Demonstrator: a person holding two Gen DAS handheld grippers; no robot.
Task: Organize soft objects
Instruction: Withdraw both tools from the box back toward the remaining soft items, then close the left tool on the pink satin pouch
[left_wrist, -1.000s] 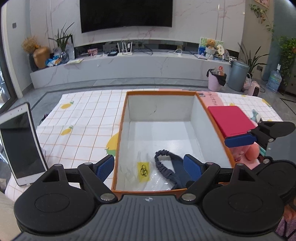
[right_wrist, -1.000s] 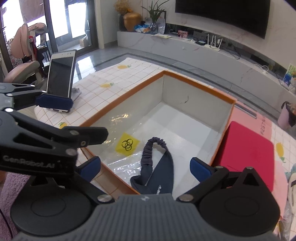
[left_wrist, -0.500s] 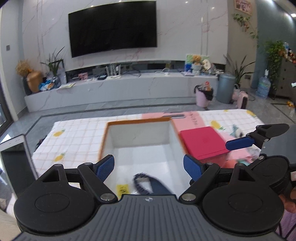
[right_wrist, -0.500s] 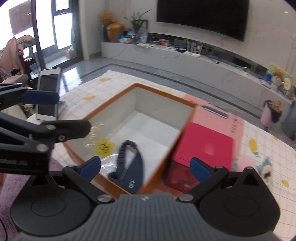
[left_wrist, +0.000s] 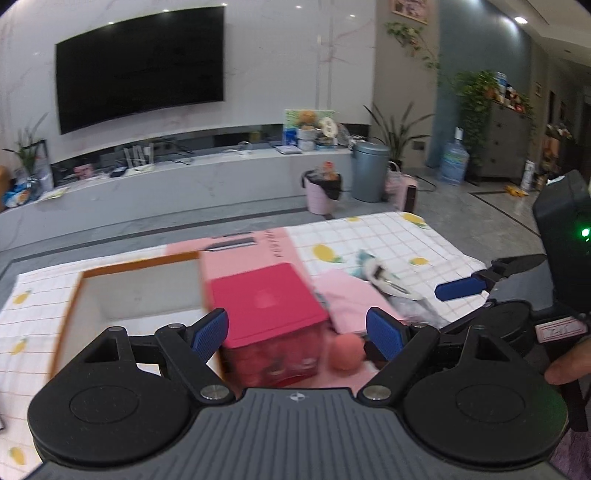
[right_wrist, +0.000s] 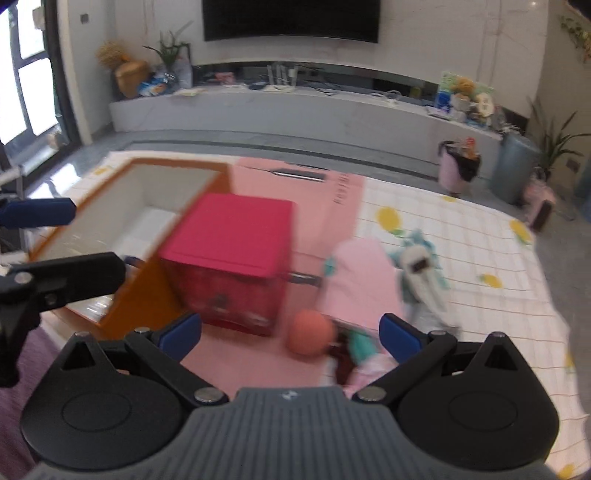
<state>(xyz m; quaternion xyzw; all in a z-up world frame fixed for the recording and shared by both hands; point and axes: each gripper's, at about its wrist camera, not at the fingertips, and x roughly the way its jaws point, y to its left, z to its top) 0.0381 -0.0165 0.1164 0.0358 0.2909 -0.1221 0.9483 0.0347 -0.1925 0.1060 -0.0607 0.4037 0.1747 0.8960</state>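
On table, both views: motion-blurred, edges smeared
Left gripper (left_wrist: 297, 330): jaws spread wide, nothing between them; hangs above red box
Right gripper (right_wrist: 290, 332): jaws apart, empty; above pink mat, near ball
Orange box (right_wrist: 155, 291): open, white inside; floor mostly cut off by gripper body in left view
Headband (right_wrist: 132, 261): only a dark sliver at the box rim in right view, rest hidden; a second ago it lay in full view on the box floor
Red box (left_wrist: 264, 302): just right of orange box, front face blurred, contents unreadable
Orange ball (right_wrist: 309, 332): on pink mat (right_wrist: 325, 195), just right of red box
Pink cloth (right_wrist: 360, 277): soft heap beside ball, shape unclear
Teal-white plush (right_wrist: 419, 271): right of pink cloth, details too blurred
Change: both cameras swung right from orange box toward the soft pile; tablet gone from view
Person's hand (left_wrist: 569, 363): partly cut off at right edge, on right gripper's handle
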